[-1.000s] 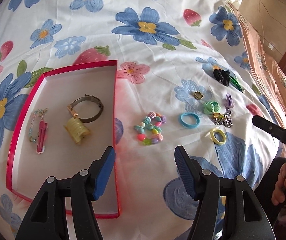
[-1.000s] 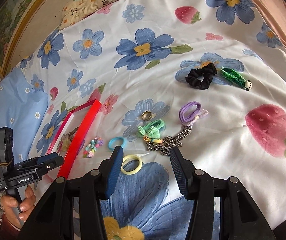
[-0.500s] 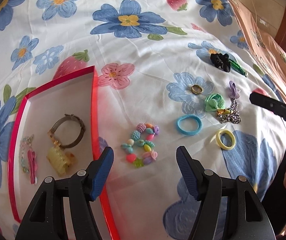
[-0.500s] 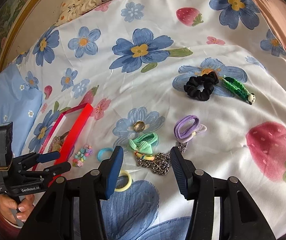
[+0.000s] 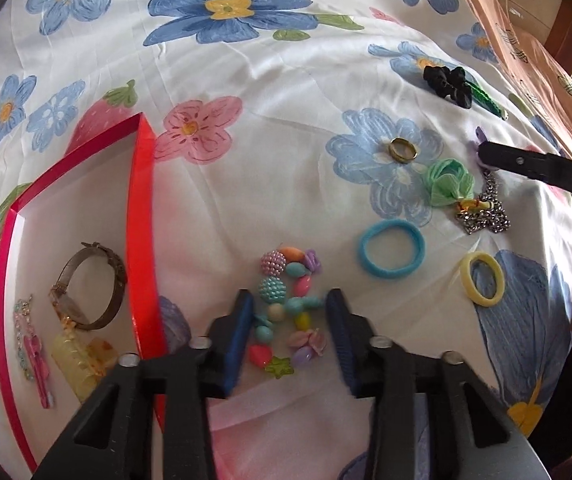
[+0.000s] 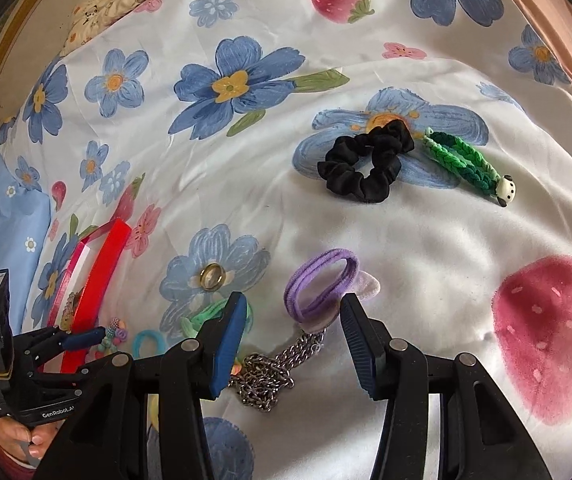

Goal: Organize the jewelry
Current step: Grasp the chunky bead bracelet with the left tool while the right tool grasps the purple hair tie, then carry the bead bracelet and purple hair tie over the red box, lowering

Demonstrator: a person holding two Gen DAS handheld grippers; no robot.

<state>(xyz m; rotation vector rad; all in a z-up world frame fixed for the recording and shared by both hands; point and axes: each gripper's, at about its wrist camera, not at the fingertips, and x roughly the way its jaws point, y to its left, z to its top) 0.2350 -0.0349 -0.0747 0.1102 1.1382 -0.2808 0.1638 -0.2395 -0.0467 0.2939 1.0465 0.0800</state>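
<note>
Left gripper (image 5: pixel 289 322) open, straddling bead bracelet (image 5: pixel 287 312) on bedsheet (image 5: pixel 286 120), beside red box (image 5: pixel 142 216). Right gripper (image 6: pixel 291 330) open over purple hair tie (image 6: pixel 321 280), chain (image 6: pixel 270 372). Risk: loose beads slip from pinch; soft sheet bunches.

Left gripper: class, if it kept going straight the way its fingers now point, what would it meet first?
Most likely the beaded bracelet. It already lies between the open fingers of the left gripper, directly ahead on the floral sheet. Depth is hard to judge, so how high the fingers are above the sheet is unclear.
</note>
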